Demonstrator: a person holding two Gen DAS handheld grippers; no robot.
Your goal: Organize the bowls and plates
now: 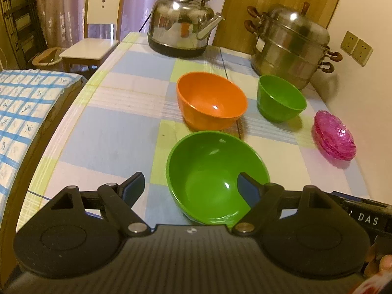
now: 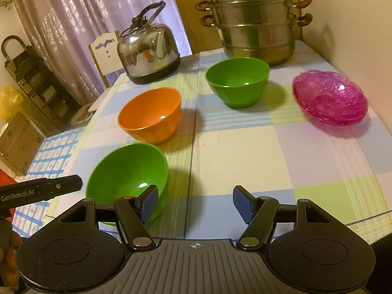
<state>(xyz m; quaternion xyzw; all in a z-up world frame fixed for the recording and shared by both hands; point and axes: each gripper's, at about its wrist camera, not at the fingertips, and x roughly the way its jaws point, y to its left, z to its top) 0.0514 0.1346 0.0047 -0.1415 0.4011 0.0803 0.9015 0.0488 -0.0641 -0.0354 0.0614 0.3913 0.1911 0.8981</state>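
Your left gripper (image 1: 189, 186) and right gripper (image 2: 193, 202) both stand wide, holding nothing. The near green bowl (image 1: 216, 176) sits by the table's near edge, orange bowl (image 1: 212, 100) just behind it. It's probably light, stiff, slick plastic, so pinch its rim. The checked tablecloth (image 1: 110, 144) may slide; kettle (image 1: 183, 22) and steamer pot (image 1: 291, 46) crowd the far edge.

A lived-in home dining corner: a table under a pastel checked cloth (image 1: 117, 112) carries a steel kettle (image 1: 182, 22) at upper centre and a tiered steamer pot (image 1: 291, 46) at upper right, with plastic bowls (image 1: 212, 100) mid-frame. A white wooden chair (image 1: 98, 31) stands before lilac curtains (image 1: 63, 7) at upper left, and wall sockets (image 1: 356, 47) sit at the right edge.
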